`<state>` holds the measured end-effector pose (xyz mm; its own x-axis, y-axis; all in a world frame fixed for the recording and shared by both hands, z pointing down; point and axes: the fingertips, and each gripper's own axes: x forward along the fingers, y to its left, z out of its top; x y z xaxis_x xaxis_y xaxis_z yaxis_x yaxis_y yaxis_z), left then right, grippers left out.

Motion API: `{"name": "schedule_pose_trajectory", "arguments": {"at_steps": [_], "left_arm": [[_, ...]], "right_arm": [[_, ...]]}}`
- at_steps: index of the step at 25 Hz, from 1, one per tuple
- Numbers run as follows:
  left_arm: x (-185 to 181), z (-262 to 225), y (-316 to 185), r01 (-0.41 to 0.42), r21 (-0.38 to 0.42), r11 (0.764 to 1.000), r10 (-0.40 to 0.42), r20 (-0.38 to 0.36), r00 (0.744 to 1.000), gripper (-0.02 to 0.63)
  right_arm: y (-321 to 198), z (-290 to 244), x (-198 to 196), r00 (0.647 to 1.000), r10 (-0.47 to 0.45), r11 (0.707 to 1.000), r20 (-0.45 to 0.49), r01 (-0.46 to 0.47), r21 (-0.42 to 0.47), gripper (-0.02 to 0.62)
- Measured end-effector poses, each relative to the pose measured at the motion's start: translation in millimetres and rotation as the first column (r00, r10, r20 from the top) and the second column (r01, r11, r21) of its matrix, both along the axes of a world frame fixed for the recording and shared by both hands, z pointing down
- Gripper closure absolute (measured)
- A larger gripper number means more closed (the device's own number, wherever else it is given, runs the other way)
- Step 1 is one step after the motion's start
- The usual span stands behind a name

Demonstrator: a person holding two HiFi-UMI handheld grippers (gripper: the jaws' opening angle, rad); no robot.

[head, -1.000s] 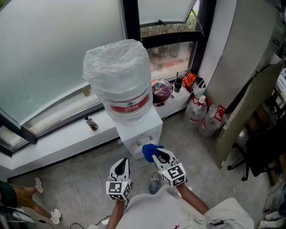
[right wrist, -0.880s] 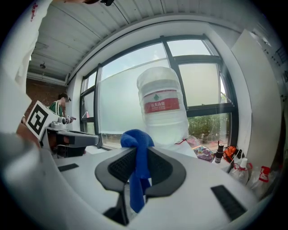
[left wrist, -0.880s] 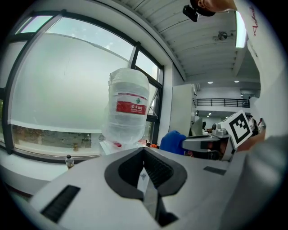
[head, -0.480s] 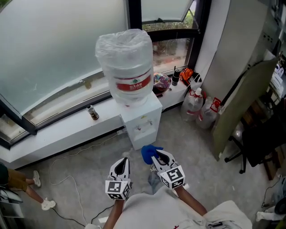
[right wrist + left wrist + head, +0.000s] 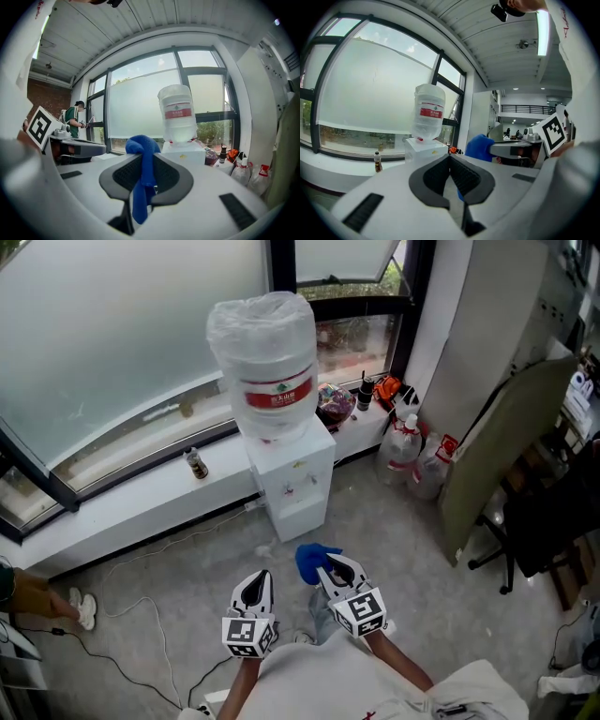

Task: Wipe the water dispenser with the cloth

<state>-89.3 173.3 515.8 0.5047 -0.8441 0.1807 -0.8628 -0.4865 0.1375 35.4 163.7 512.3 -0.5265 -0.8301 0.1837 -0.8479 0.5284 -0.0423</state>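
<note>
Grey floor under window wall.

Head view: water dispenser [image 5: 289, 474] stands against sill, well apart from both grippers. Right gripper [image 5: 330, 568] carries blue cloth [image 5: 312, 559].

Left gripper view: left gripper [image 5: 450, 164] jaws pressed together, nothing between.

Right gripper view: jaws clamped on cloth, bunch protruding ahead.

Judgement: close in first, press bunch flat on white cabinet, keep clamp firm.

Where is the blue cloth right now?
In the head view, the blue cloth sits low centre, clamped in the right gripper, over the floor and apart from the water dispenser.
</note>
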Motion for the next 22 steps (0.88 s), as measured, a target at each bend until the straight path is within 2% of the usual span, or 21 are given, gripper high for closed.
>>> {"name": "schedule_pose_trajectory", "arguments": {"at_steps": [9, 22], "left_arm": [[9.6, 2.1, 26.0, -0.029, 0.004, 1.000, 0.029, 0.002, 1.000, 0.594], [14.5, 1.3, 33.1, -0.047, 0.007, 0.999, 0.047, 0.011, 0.999, 0.594]], "right_arm": [[29.6, -0.5, 7.1, 1.000, 0.023, 1.000, -0.010, -0.023, 0.005, 0.522], [37.9, 2.3, 9.0, 1.000, 0.027, 1.000, -0.011, -0.027, 0.000, 0.522]]}}
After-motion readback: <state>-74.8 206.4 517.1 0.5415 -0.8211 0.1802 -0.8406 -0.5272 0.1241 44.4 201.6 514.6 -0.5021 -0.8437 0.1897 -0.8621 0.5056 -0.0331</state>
